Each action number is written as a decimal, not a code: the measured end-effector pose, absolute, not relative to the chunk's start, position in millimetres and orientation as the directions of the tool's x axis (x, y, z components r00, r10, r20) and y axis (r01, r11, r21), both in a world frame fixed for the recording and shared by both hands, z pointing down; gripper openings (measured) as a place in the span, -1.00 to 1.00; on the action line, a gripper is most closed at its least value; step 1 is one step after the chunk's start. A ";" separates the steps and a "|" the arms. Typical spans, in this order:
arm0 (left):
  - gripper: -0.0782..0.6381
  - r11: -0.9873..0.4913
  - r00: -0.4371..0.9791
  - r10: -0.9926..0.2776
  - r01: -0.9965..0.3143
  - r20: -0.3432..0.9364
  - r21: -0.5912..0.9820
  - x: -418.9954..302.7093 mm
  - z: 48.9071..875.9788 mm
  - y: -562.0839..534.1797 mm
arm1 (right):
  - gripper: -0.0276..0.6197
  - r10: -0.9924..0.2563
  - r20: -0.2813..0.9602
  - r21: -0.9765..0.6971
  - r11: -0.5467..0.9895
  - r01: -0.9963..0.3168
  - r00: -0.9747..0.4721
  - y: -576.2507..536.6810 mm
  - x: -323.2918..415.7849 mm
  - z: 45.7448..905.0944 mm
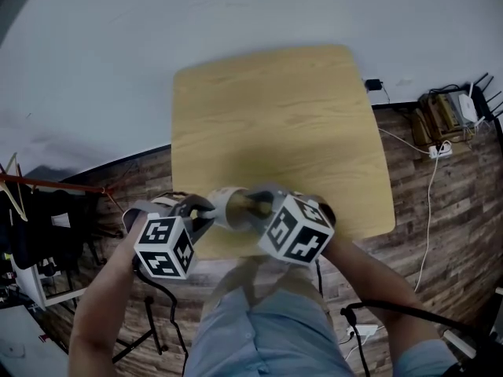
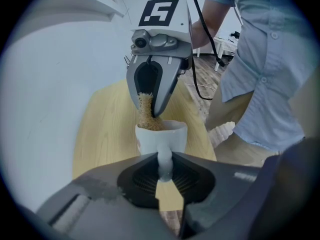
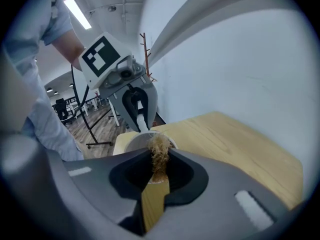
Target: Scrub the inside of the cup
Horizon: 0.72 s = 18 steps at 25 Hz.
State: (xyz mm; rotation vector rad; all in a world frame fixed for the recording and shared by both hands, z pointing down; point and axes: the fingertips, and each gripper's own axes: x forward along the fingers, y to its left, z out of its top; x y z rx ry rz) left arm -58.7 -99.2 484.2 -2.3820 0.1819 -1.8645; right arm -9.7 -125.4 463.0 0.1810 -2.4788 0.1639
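Note:
A white cup (image 1: 226, 207) hangs just over the front edge of the light wooden table (image 1: 283, 116). My left gripper (image 2: 165, 168) is shut on the cup's handle (image 2: 165, 160), with the cup (image 2: 161, 136) upright beyond the jaws. My right gripper (image 3: 159, 170) is shut on a tan fibrous scrubber (image 3: 160, 154). The scrubber (image 2: 146, 113) reaches down from the right gripper (image 2: 151, 109) into the cup's mouth. In the head view the left gripper (image 1: 206, 210) and the right gripper (image 1: 255, 207) face each other across the cup. The cup's inside is mostly hidden.
The tabletop beyond the cup is bare. A white wall lies behind it. A coat rack (image 1: 31, 191) stands at the left, and boxes, a router and cables (image 1: 448, 112) sit on the wood floor at the right. The person's legs (image 1: 259, 328) are right below.

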 end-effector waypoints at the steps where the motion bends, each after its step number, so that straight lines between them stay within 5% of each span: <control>1: -0.59 -0.987 0.239 -0.163 -0.028 0.957 -0.161 -58.7 484.0 -99.4 | -0.74 -0.097 0.614 -0.069 0.982 -0.176 -0.784 -126.1 -6.9 465.0; 18: -0.59 -0.986 0.232 -0.166 -0.034 0.958 -0.163 -55.8 484.6 -100.1 | -0.74 -0.038 0.578 -0.231 0.950 -0.208 -0.815 -88.5 -13.4 471.5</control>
